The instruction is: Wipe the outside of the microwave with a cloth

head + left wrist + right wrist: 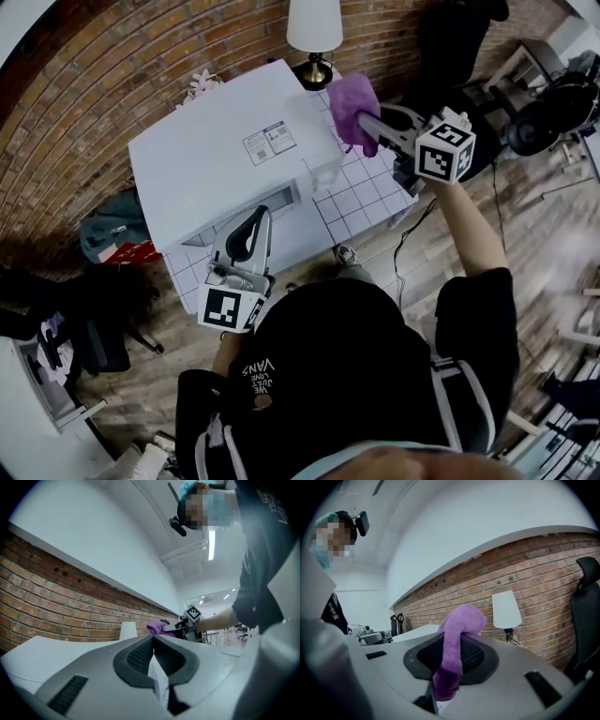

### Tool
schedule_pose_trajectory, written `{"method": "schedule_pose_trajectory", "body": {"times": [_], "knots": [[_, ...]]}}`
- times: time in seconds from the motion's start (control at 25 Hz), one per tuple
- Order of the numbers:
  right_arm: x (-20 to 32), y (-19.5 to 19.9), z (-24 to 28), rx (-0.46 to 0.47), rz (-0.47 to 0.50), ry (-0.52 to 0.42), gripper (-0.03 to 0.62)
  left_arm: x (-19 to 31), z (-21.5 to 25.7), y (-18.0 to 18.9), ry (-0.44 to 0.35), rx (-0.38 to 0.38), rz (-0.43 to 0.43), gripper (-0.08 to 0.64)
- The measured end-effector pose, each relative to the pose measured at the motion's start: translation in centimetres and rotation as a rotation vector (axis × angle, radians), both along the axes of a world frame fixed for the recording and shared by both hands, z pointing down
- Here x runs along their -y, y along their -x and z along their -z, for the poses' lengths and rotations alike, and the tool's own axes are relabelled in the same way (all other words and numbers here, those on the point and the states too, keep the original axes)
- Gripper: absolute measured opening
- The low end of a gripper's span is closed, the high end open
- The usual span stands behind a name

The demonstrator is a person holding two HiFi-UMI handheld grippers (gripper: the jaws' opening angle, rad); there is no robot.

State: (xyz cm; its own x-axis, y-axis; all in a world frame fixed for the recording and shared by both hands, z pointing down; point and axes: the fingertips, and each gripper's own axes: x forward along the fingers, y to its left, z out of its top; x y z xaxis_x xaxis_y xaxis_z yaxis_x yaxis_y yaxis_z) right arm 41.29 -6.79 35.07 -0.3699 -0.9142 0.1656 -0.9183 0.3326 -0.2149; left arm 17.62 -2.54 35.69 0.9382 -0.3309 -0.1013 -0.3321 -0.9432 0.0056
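Note:
A white microwave (225, 159) stands on a white tiled table (361, 202). My right gripper (366, 127) is shut on a purple cloth (353, 108), which it holds at the microwave's far right top corner. In the right gripper view the cloth (457, 630) hangs folded out of the shut jaws of the right gripper (452, 644). My left gripper (255, 220) is in front of the microwave's front face, with its tips together and nothing held. The left gripper view shows the left gripper (153, 639), the microwave's top (47, 648) and the cloth (156, 628) beyond.
A lamp (314, 28) with a white shade stands behind the microwave against the brick wall (84, 84). A black office chair (459, 47) is to the right. Bags (108, 234) lie on the wooden floor at the left.

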Motion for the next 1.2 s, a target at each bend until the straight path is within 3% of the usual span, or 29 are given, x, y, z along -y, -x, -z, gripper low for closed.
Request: {"method": "schedule_pose_trajectory", "body": {"times": [0.2, 0.44, 0.88, 1.04, 1.2], "knots": [[0.6, -1.5, -0.9, -0.024, 0.116, -0.07, 0.061, 0.6, 0.8, -3.4, -0.036, -0.002, 0.067, 0.01], [0.7, -0.8, -1.5, -0.008, 0.324, -0.13, 0.061, 1.2, 1.0, -6.7, -0.014, 0.0, 0.152, 0.009], [-3.9, -0.7, -3.6, 0.05, 0.723, -0.173, 0.061, 1.2, 0.2, -11.0, -0.007, 0.014, 0.261, 0.01], [-6.0, -0.2, -5.4, 0.015, 0.864, -0.171, 0.061, 1.0, -0.2, -12.2, -0.001, 0.02, 0.302, 0.009], [-6.2, 0.3, -7.3, 0.0, 0.927, -0.165, 0.061, 0.7, -0.6, -12.8, 0.01, 0.041, 0.351, 0.011]]}}
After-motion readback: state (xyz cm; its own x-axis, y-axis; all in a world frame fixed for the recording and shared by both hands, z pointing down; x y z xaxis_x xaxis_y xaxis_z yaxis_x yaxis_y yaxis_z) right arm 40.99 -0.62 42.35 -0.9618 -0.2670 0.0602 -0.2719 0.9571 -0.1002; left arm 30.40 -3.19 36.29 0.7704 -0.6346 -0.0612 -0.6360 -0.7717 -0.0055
